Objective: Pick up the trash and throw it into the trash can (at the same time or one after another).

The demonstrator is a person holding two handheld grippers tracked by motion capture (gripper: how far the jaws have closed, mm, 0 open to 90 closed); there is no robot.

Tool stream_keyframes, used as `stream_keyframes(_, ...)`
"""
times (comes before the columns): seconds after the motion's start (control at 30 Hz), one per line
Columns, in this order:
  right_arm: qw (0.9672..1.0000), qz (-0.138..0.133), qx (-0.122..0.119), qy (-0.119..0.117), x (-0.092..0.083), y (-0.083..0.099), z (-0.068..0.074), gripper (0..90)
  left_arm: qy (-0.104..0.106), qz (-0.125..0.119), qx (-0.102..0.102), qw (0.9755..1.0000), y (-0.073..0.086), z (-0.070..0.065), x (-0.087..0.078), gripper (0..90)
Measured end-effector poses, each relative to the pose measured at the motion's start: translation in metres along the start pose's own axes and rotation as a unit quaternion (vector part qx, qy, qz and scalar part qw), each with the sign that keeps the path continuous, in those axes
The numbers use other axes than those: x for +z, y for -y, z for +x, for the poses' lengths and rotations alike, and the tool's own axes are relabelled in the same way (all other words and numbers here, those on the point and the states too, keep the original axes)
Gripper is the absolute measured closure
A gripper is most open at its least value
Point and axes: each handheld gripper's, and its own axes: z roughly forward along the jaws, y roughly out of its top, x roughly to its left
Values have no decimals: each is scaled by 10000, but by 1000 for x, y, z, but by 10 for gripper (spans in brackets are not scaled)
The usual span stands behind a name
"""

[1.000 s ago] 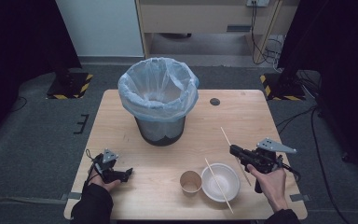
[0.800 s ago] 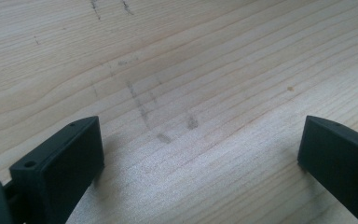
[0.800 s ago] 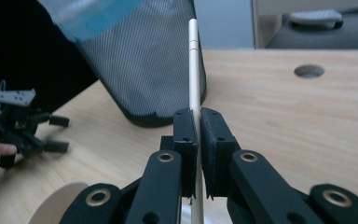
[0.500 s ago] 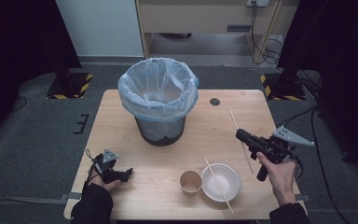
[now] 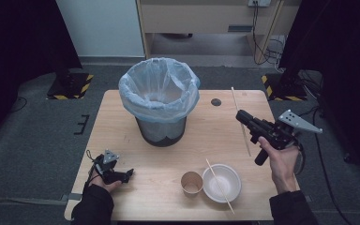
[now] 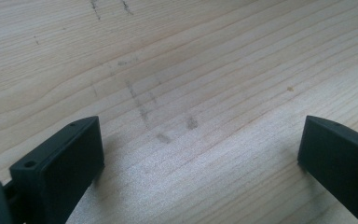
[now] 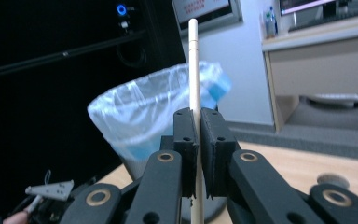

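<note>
We see a bin lined with a pale blue bag standing at the back middle of the table. To the bin's right, our right gripper is clamped on a chopstick, raised above the tabletop and pointing toward the bin. In front of the bin and to its left, our left gripper rests on the wood. In front of the bin to the right stand a paper cup and, just beside it, a white bowl with a second chopstick lying across it.

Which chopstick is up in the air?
The chopstick pinched in the right gripper is lifted above the table. The other chopstick lies slanted across the white bowl, beside the paper cup.
</note>
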Motion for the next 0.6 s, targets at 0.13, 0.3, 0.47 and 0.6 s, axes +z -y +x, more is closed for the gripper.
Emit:
stream_keyframes(0.13,9999,-149,-49,-30,4,-12,3,857,1,0,-1,10000,0,0,0,0)
stream_keyframes(0.3,9995,-267,-143,-66,13,-23,8,857,0,1,0,10000,0,0,0,0)
stream_keyframes(0.47,9990,-345,-258,-141,24,-33,14,857,-3,0,1,10000,0,0,0,0)
stream_keyframes(0.6,9986,-404,-296,-172,33,-41,17,857,0,0,0,10000,0,0,0,0)
